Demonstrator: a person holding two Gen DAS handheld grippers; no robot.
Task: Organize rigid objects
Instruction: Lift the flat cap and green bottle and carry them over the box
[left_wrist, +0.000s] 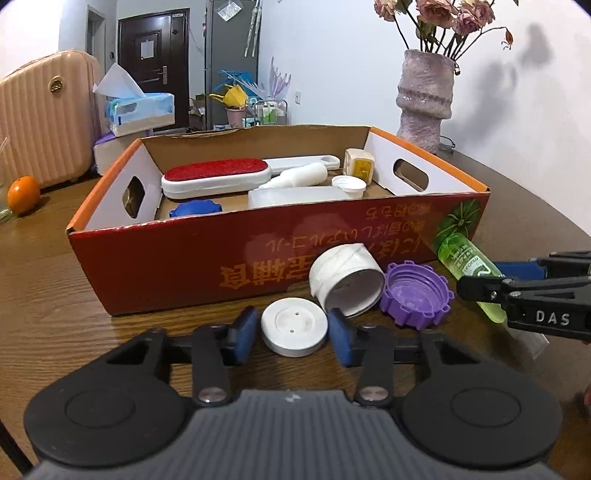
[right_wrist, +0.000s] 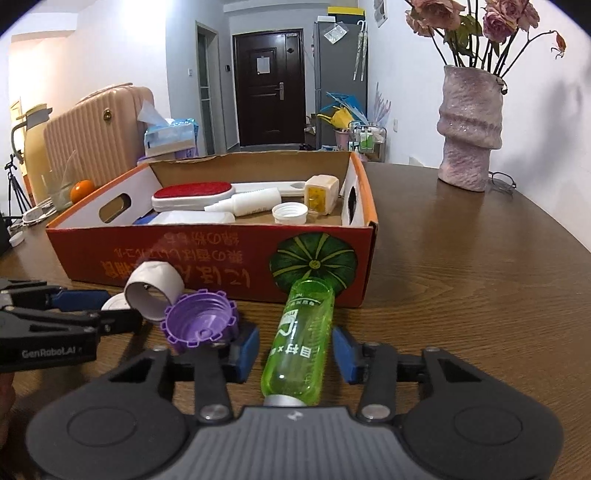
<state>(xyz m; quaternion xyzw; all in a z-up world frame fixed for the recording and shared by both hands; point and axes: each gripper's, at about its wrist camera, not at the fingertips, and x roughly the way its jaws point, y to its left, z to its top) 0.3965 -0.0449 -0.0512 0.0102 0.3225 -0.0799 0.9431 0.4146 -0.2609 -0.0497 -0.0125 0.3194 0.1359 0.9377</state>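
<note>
A white round lid (left_wrist: 294, 326) lies flat on the wooden table between the blue pads of my left gripper (left_wrist: 293, 338); the pads stand close beside it with a thin gap on the left. My right gripper (right_wrist: 295, 350) is open around a green transparent bottle (right_wrist: 299, 332) lying on the table, with gaps on both sides. A white jar (left_wrist: 345, 280) on its side and a purple toothed cap (left_wrist: 415, 295) rest between the two grippers, against the red cardboard box (left_wrist: 166, 273). Inside the box are a red lint brush (left_wrist: 218, 170), a white bottle, caps and a yellowish cube.
A pink vase (right_wrist: 469, 125) with dried flowers stands at the back right, glasses (right_wrist: 502, 181) beside it. An orange (left_wrist: 23, 194), a tissue box (left_wrist: 140, 110) and a pink suitcase (left_wrist: 44, 118) are at the left. The table's curved edge runs along the right.
</note>
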